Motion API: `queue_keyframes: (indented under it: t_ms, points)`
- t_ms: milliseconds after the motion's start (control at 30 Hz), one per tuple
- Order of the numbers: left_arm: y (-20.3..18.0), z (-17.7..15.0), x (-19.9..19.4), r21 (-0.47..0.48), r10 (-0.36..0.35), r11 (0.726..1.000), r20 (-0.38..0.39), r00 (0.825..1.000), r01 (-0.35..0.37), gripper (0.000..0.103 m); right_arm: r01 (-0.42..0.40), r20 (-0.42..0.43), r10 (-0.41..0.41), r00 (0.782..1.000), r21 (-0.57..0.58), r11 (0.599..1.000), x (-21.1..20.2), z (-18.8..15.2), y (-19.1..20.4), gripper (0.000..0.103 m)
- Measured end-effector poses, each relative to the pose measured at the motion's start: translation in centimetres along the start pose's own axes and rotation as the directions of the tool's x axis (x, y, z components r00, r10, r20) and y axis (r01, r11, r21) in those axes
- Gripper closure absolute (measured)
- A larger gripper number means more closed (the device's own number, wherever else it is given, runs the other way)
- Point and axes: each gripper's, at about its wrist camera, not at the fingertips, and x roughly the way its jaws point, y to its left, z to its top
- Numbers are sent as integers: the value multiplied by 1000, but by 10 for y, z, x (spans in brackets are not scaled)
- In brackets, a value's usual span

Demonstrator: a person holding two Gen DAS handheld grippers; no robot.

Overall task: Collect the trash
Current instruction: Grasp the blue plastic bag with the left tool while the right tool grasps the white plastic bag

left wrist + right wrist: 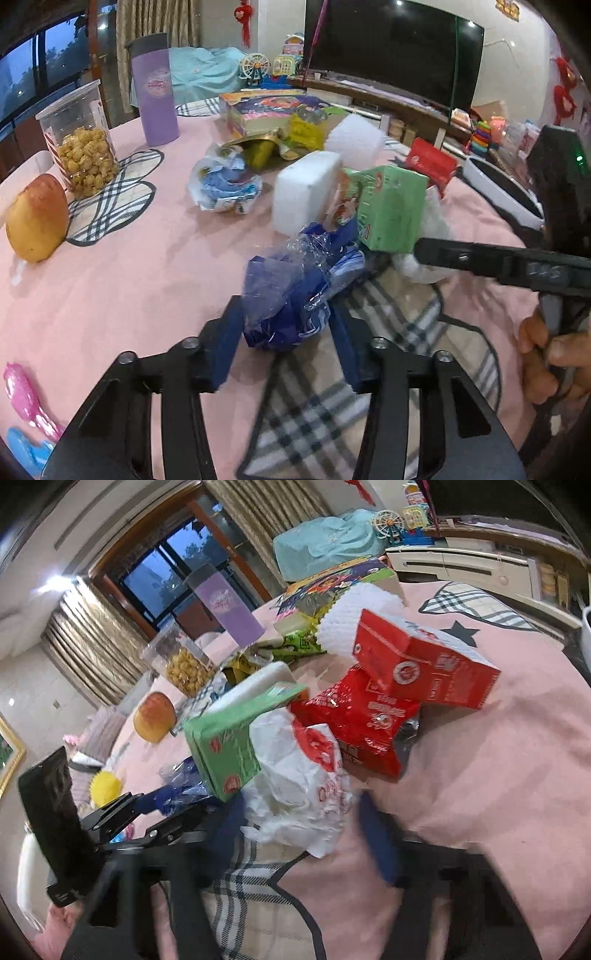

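Observation:
A crumpled blue plastic wrapper point(288, 295) lies on the pink tablecloth point(129, 295) between the blue pads of my left gripper point(286, 332), which press on both its sides. In the right wrist view a white plastic bag with red print point(303, 786) sits between the blurred blue pads of my right gripper point(303, 834), which is shut on its lower part. The bag leans against a green carton point(225, 746). The two grippers work side by side; one right finger point(461, 256) reaches in over the bag.
More litter is piled behind: a white foam block point(303, 192), red box point(424, 664), red snack bag point(362, 720) and a blue-white wrapper point(225, 184). A popcorn jar point(81, 147), purple tumbler point(155, 92) and a mango point(37, 218) stand left. A white bin point(498, 188) is right.

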Motion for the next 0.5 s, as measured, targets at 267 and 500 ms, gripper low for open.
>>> queue_keyframes:
  t_ms: [267,500]
  points:
    - [-21,-20,-18,-75,-15,997,11,1000,16,74,-13,36,14,999,-24,1000,-24,-11,-3,75]
    - [-59,-37,-29,-112,-66,991,16,998,67,74,0,69,1,998,-23,1000,-60,-23,-19,75]
